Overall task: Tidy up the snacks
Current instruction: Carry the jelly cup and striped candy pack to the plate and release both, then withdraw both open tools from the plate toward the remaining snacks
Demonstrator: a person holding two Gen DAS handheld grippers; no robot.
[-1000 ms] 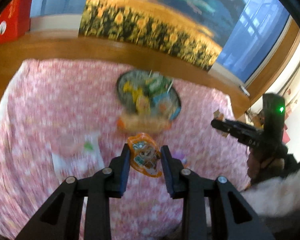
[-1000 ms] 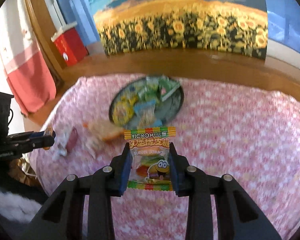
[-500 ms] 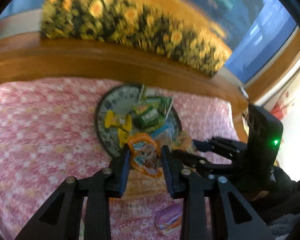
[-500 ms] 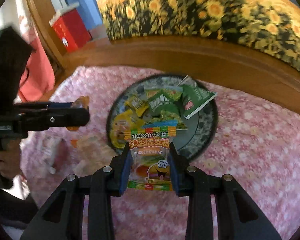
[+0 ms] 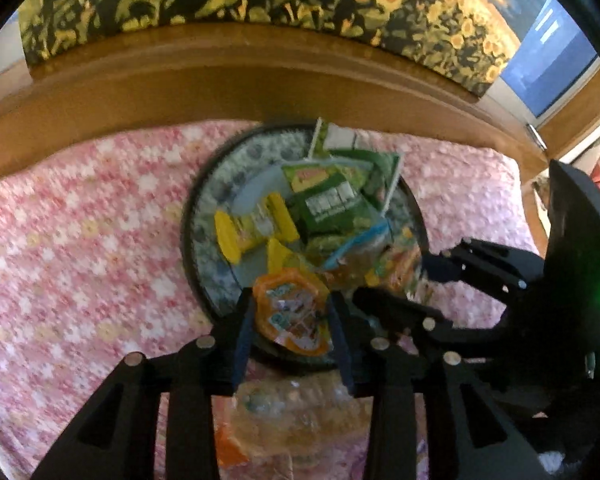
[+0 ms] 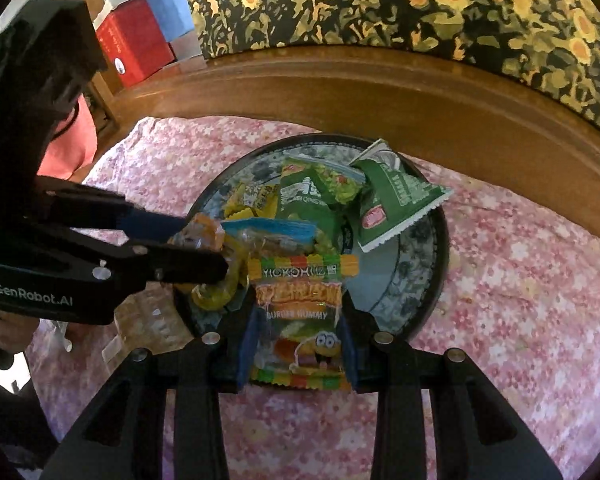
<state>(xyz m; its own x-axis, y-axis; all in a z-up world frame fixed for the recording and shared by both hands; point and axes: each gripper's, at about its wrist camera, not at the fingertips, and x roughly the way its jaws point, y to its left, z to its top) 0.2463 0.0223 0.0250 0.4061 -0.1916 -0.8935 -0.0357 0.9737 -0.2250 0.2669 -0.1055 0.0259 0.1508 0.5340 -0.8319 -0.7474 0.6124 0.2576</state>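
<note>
A round dark plate [image 5: 188,240] [image 6: 440,248] holding several green, yellow and blue snack packets sits on the pink floral cloth. My left gripper [image 5: 291,300] [image 6: 204,246] holds an orange snack pack [image 5: 294,316] [image 6: 204,232] over the plate's near edge. Its jaws are opening, and the pack still spans the gap between the pads. My right gripper [image 6: 300,312] [image 5: 392,280] is shut on a burger gummy bag [image 6: 300,320] above the plate's near rim, just right of the left gripper. The two sets of fingertips are close together.
A clear bag of snacks [image 5: 292,408] lies on the cloth [image 5: 80,260] just short of the plate. Small packets [image 6: 112,352] lie at the cloth's left. A wooden rail [image 6: 380,88] and a sunflower picture [image 6: 420,0] stand behind. At the far left is a red box [image 6: 136,48].
Both grippers have come forward and down onto the plate's near edge, carrying their packs. The left swung right from over the cloth, and the two now nearly meet.
</note>
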